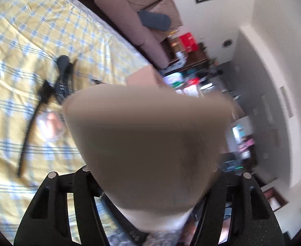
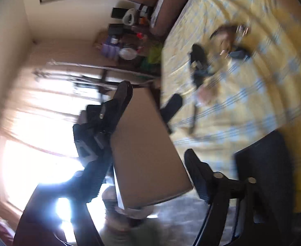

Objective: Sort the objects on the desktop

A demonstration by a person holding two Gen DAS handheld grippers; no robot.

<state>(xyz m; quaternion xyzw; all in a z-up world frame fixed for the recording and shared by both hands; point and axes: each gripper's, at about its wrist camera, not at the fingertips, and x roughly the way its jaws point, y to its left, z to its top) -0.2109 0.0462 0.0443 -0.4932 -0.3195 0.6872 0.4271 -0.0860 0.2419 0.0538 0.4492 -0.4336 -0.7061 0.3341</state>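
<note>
left gripper [image 1: 150, 184] is clamped on a cardboard box [image 1: 146, 143] held up off the yellow checked tablecloth [image 1: 17, 41], right gripper [image 2: 212, 164] fingers spread and empty beside it, so a tilt could let the box slip out onto the black stuff [image 1: 62, 78] left on the table

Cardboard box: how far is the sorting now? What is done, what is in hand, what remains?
Done: nothing that these blurred views show; the box's inside is hidden. In hand: the left gripper clamps the cardboard box; the right gripper is open and empty. Left: a black strap and other dark items lie loose on the yellow tablecloth.
</note>
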